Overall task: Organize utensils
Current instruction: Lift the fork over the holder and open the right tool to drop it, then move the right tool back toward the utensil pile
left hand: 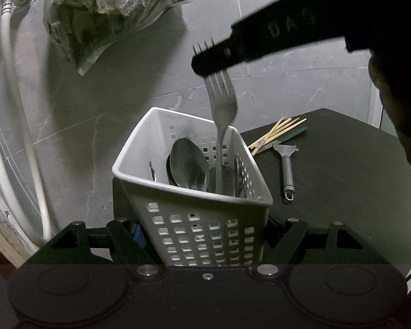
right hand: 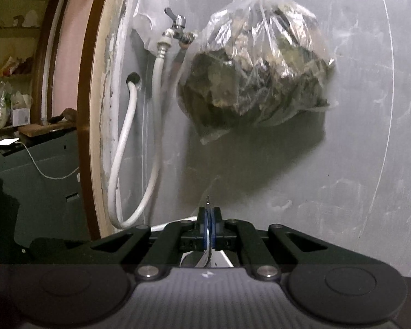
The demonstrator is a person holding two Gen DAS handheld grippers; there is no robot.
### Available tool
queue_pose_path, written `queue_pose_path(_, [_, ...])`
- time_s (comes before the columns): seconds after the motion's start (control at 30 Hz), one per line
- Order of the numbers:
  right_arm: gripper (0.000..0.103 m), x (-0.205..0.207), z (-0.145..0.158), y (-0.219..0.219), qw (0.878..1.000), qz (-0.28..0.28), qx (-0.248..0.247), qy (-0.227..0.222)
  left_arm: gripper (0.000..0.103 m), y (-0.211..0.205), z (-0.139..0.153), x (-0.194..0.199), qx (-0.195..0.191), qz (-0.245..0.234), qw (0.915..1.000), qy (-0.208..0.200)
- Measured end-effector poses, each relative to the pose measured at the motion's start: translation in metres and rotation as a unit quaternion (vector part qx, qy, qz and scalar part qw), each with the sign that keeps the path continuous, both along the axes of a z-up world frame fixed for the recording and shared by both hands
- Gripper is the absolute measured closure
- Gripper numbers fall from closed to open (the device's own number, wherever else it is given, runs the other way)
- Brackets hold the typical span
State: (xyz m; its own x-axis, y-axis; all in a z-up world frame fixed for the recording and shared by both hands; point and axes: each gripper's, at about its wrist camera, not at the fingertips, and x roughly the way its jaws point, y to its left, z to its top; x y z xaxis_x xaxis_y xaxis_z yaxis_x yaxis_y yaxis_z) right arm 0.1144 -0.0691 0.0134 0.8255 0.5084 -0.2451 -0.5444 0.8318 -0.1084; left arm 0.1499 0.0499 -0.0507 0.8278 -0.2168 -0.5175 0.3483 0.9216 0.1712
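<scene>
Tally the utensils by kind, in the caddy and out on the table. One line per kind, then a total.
Forks: 1, held by the right tongs, handle down in the white caddy
Spoons in the caddy: 2 clearly seen, others overlap
Chopsticks on the table: a bundle, count unclear
Peelers: 1
Total: 4 countable, plus chopsticks

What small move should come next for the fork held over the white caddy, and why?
Probably open the right hand-held gripper. It pinches the fork by its tines, handle already down inside the white perforated caddy among the spoons, which the left hand-held gripper grips, so release should drop it in.
</scene>
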Motion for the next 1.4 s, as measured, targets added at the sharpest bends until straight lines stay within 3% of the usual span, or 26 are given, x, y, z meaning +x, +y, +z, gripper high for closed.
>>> queue_pose_path(0.3, [0.098, 0.003, -0.006, -0.001, 1.0, -0.002, -0.002, 0.015, 0.024, -0.002, 0.0, -0.001, 0.002, -0.001, 1.0, 0.0])
queue_pose_path(0.43, [0.074, 0.001, -0.004, -0.002, 1.0, -0.004, 0.001, 0.009, 0.024, -0.001, 0.0, -0.002, 0.002, -0.001, 1.0, 0.0])
queue_pose_path(0.67, [0.058, -0.005, 0.001, -0.01, 1.0, -0.016, 0.021, -0.01, 0.024, -0.001, 0.0, -0.001, 0.002, -0.002, 1.0, 0.0])
queue_pose_path(0.77, [0.046, -0.007, 0.004, -0.015, 0.999, -0.029, 0.03, -0.021, 0.024, -0.001, 0.0, -0.001, 0.002, -0.001, 1.0, 0.0])
queue_pose_path(1.0, [0.01, -0.009, 0.01, -0.034, 0.994, -0.089, 0.043, -0.044, 0.024, -0.002, 0.0, 0.0, 0.001, -0.001, 1.0, 0.0])
queue_pose_path(1.13, [0.001, -0.008, 0.008, -0.048, 0.99, -0.129, 0.043, -0.043, 0.024, -0.002, 0.0, 0.001, 0.003, -0.001, 1.0, 0.001])
queue_pose_path(1.4, [0.001, -0.006, -0.011, -0.075, 0.977, -0.212, 0.03, 0.0, 0.023, -0.003, -0.001, 0.003, 0.005, -0.002, 1.0, 0.003])
